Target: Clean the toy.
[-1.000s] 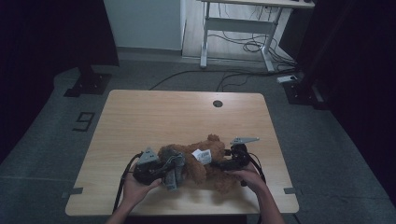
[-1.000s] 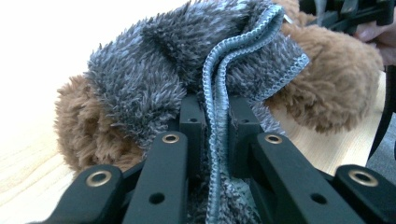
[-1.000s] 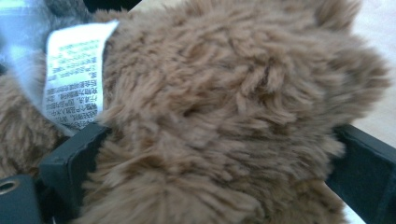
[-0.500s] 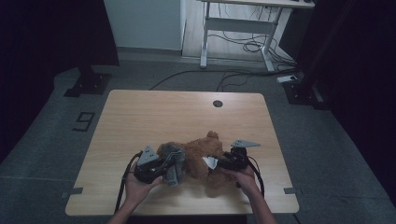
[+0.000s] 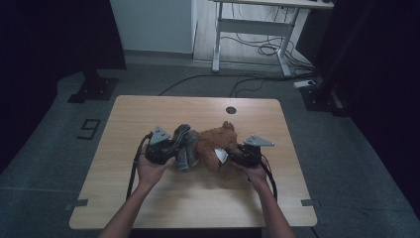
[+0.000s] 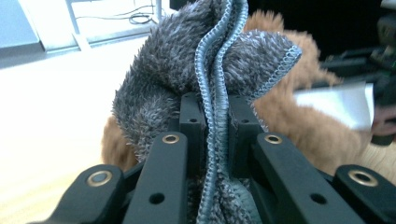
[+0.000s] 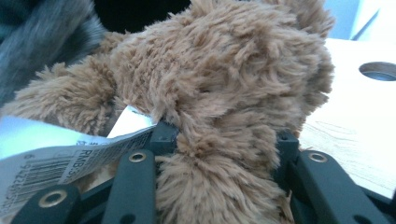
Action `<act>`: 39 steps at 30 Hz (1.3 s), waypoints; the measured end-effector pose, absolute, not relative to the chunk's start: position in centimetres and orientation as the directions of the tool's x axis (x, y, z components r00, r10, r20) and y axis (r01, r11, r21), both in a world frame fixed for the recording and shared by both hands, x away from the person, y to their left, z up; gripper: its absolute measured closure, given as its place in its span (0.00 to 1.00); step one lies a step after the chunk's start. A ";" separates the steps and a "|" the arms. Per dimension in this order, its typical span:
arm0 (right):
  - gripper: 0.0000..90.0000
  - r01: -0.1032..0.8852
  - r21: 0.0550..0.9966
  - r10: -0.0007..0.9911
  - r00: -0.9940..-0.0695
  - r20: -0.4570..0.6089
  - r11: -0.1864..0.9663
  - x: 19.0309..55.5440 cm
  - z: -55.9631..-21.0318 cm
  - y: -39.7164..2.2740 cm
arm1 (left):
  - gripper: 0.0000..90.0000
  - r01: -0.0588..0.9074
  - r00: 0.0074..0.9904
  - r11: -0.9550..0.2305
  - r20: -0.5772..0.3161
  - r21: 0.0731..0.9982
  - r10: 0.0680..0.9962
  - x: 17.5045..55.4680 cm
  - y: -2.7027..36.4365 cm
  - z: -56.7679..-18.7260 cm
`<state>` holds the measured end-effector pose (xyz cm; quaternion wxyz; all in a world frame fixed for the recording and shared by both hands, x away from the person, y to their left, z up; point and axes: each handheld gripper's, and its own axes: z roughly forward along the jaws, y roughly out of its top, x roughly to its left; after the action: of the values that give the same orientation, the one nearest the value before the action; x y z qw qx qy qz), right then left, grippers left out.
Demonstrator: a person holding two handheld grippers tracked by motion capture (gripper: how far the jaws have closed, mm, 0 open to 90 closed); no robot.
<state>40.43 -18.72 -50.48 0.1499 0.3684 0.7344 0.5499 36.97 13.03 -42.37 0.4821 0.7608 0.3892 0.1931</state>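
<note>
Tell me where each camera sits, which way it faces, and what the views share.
High view: above the person's side, looking forward and down on the pale wooden table; both forearms enter from below, the left gripper and right gripper at the toy.
Left gripper view: rides the left gripper, looking along black jaws clamped on a grey fluffy cloth with stitched blue edge.
Right gripper view: rides the right gripper, whose jaws have just been closing around the brown plush teddy bear.
Shared: bear, cloth and white paper tag.
</note>
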 end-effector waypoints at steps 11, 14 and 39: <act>0.52 0.340 0.923 0.658 -0.739 0.144 0.180 38.2 -52.4 -19.3 | 0.87 0.463 0.677 -0.355 -0.065 0.812 0.733 38.8 5.5 -45.0; 0.47 0.413 0.900 0.668 -0.710 0.221 0.141 38.0 -53.2 -20.2 | 0.87 0.467 0.682 -0.350 -0.079 0.812 0.727 38.6 5.7 -45.3; 0.57 0.475 0.876 0.672 -0.678 0.299 0.089 37.2 -54.2 -21.2 | 0.87 0.610 0.473 -0.218 -0.130 0.762 0.871 38.1 17.8 -49.4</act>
<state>37.17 -21.18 -54.22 0.0896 0.3912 0.7325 0.5499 38.05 17.76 -49.37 0.3940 0.7625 0.4858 0.1655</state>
